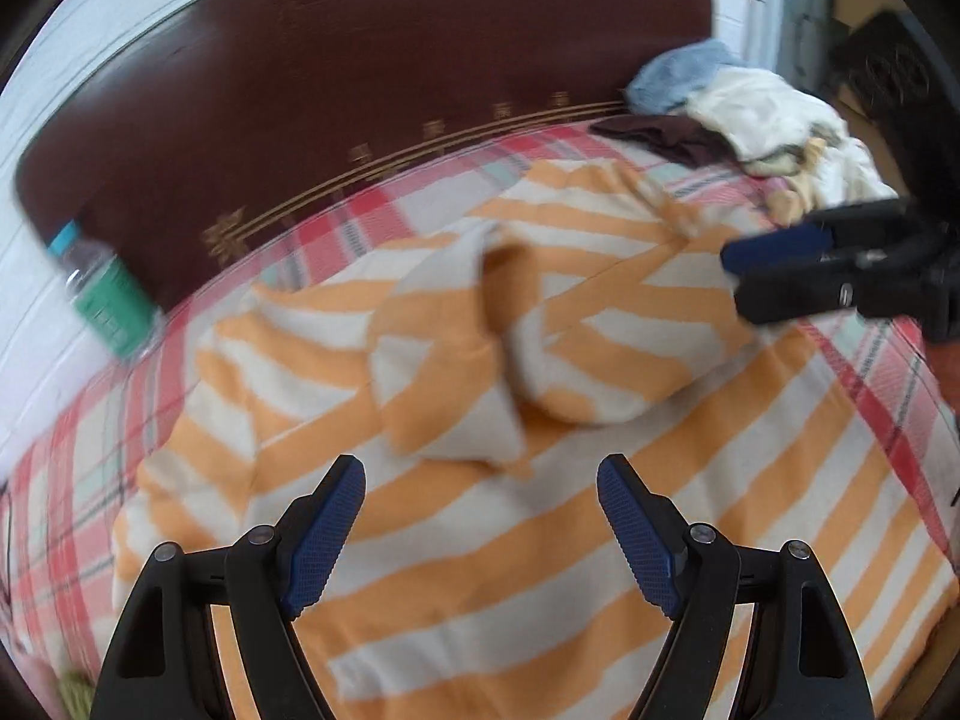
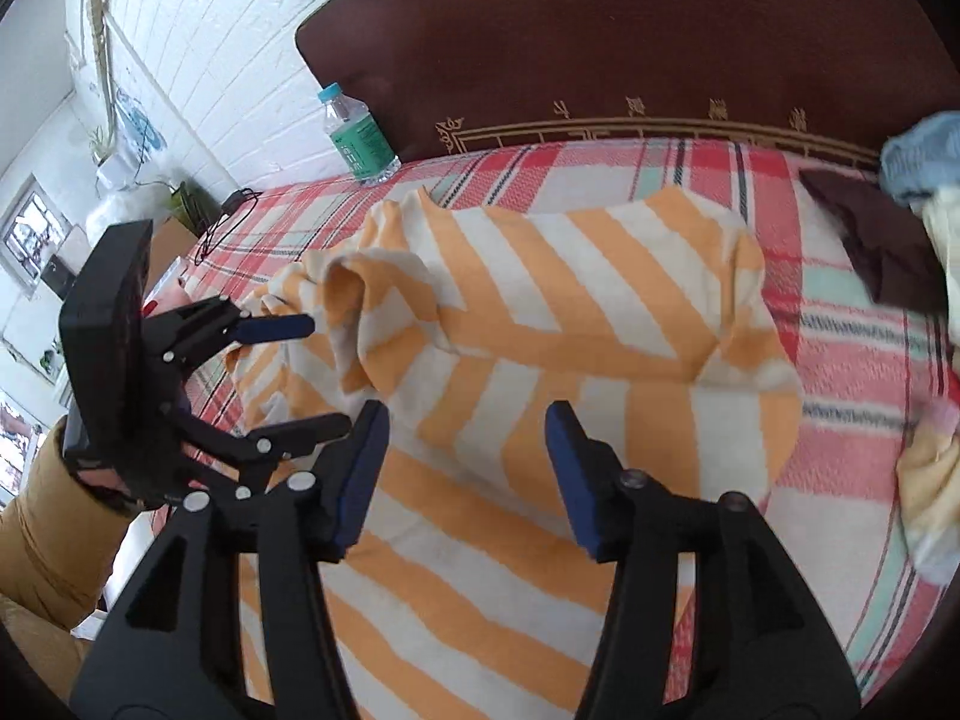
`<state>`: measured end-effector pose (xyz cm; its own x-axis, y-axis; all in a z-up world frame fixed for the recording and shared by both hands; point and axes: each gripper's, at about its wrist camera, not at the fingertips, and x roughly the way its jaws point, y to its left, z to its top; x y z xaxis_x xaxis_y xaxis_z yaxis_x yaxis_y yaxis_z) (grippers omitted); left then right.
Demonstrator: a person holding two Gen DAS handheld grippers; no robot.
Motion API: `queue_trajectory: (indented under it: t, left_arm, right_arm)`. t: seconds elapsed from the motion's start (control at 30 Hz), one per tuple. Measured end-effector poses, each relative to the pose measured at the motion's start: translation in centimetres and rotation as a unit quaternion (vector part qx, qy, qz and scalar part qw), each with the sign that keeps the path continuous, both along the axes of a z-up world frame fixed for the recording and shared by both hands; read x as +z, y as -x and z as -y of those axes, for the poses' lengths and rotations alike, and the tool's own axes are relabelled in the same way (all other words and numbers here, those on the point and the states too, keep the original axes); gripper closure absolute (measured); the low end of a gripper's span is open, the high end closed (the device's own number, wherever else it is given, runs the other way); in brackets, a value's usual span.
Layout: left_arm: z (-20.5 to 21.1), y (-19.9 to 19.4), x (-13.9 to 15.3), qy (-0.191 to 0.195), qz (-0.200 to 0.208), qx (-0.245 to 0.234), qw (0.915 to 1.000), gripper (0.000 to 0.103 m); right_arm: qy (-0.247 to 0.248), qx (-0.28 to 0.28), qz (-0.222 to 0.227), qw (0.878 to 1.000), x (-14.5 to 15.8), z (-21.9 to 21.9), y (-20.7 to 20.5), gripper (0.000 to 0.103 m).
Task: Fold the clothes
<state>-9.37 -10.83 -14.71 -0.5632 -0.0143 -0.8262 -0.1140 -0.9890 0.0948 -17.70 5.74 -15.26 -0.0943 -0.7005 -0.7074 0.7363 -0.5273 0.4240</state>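
An orange-and-white striped shirt (image 1: 540, 360) (image 2: 540, 312) lies spread on the bed, with its sleeves folded in over the body in rumpled layers. My left gripper (image 1: 480, 468) hovers open just above the shirt's near part, and its blue pads (image 1: 324, 540) hold nothing. In the right wrist view the left gripper (image 2: 327, 373) stands at the shirt's left edge, held by a hand in a tan sleeve (image 2: 42, 528). My right gripper (image 2: 468, 414) is open over the shirt's lower middle with only cloth beneath it. In the left wrist view the right gripper (image 1: 735, 282) sits by the shirt's right side.
A red plaid sheet (image 2: 840, 360) covers the bed below a dark wooden headboard (image 2: 600, 30). A water bottle (image 2: 357, 138) stands at the far left corner by the white wall. A pile of loose clothes (image 1: 750, 114) and a dark brown cloth (image 2: 870, 240) lie at the far right.
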Motion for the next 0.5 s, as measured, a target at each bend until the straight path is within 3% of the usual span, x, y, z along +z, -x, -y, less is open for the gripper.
queue_trajectory:
  t: [0.1,0.17,0.27,0.5]
  left_arm:
    - [-0.4,1.0,-0.3,0.021,0.006,-0.015,0.9996,0.029]
    - [0.3,1.8,-0.7,0.029,0.024,-0.007,0.9993,0.069]
    - [2.4,2.1,-0.3,0.019,0.035,0.028,0.9988,0.091]
    - [9.5,-0.2,4.9,-0.109,0.014,0.106,0.9883,0.094]
  right_arm:
    - [0.000,-0.014,0.004,1.000,-1.2,-1.7,-1.1,0.046]
    - [-0.007,-0.023,-0.002,1.000,-1.8,-2.2,-1.7,0.046]
    - [-0.013,-0.031,-0.011,0.999,-2.0,-2.9,-2.0,0.046]
    - [0.016,-0.060,-0.054,0.997,-0.4,-3.8,-0.8,0.046]
